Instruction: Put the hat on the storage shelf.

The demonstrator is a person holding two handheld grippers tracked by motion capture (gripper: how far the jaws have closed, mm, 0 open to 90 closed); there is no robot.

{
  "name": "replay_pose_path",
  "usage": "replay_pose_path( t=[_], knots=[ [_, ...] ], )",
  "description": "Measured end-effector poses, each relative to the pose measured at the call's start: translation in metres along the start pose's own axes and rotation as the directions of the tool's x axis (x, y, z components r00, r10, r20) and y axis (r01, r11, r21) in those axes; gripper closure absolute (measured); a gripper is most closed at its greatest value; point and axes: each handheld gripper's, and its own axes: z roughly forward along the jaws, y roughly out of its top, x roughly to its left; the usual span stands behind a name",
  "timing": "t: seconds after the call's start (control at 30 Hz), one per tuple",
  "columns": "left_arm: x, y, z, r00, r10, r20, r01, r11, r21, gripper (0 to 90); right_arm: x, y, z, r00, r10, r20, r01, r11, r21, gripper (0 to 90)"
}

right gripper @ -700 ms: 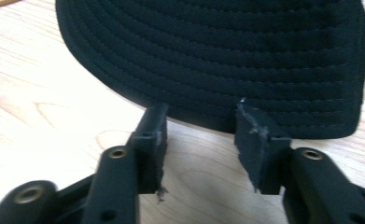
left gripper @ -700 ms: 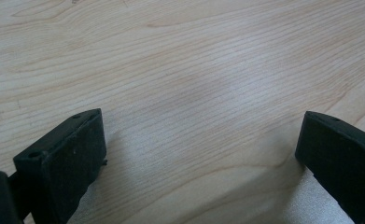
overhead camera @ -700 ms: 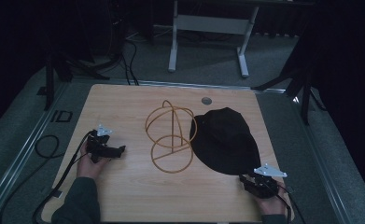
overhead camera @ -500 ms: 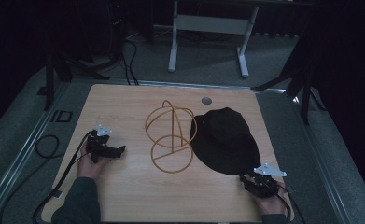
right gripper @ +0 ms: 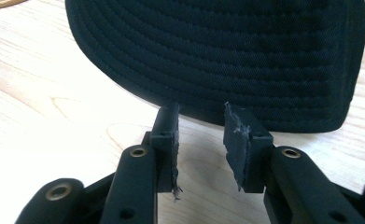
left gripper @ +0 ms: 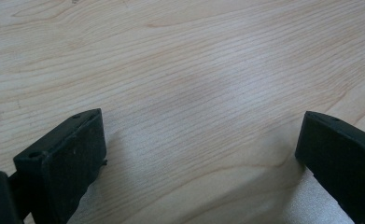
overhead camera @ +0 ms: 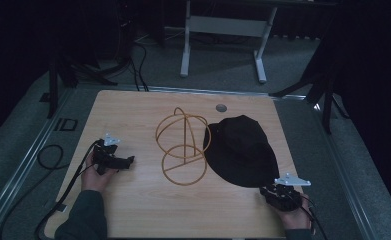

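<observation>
Black fabric hat lies flat on the pale wood table, right of centre, brim spread out; its left edge sits right by the wire stand, w/ the stand's hoop crossing in front of it in the high view. Stand is upright, made of thin orange-brown wire, round base ring on the tabletop, dome-shaped loops above.

Right gripper is at the near right of the table, tips just at the hat's near brim edge, pointing at it. Jaws stand partly apart, a narrow gap btwn the worn pads; nothing is pinched in there, brim not yet between them. In the high view the right gripper sits just off the brim's near right corner.

Left gripper is over bare wood, jaws wide apart, nothing btwn them. In the high view it rests at the table's left side, well apart from stand & hat, cable trailing off the left edge
</observation>
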Motion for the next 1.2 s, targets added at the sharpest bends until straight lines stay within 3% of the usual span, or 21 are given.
replay_pose_path(
  t=[0.37,0.7,0.87,1.2],
  knots=[
    [0.0,0.0,0.0,1.0,-0.001,0.0,0.001,1.0,0.0,2.0,-0.005,0.02,-0.012,0.9973,-0.07,-0.023,0.07,0.997,0.019,69.1],
    [0.0,0.0,0.0,1.0,-0.001,0.0,0.001,1.0,0.0,2.0,-0.011,0.04,-0.016,0.9947,-0.1,-0.027,0.101,0.994,0.044,69.9],
    [0.0,0.0,0.0,1.0,-0.001,0.0,0.001,1.0,0.0,2.0,-0.015,0.051,-0.02,0.9955,-0.088,-0.034,0.089,0.995,0.035,66.1],
    [0.0,0.0,0.0,1.0,-0.001,0.0,0.001,1.0,-0.001,2.0,-0.018,0.073,-0.024,0.9914,-0.128,-0.03,0.129,0.99,0.058,69.6]
  ],
)
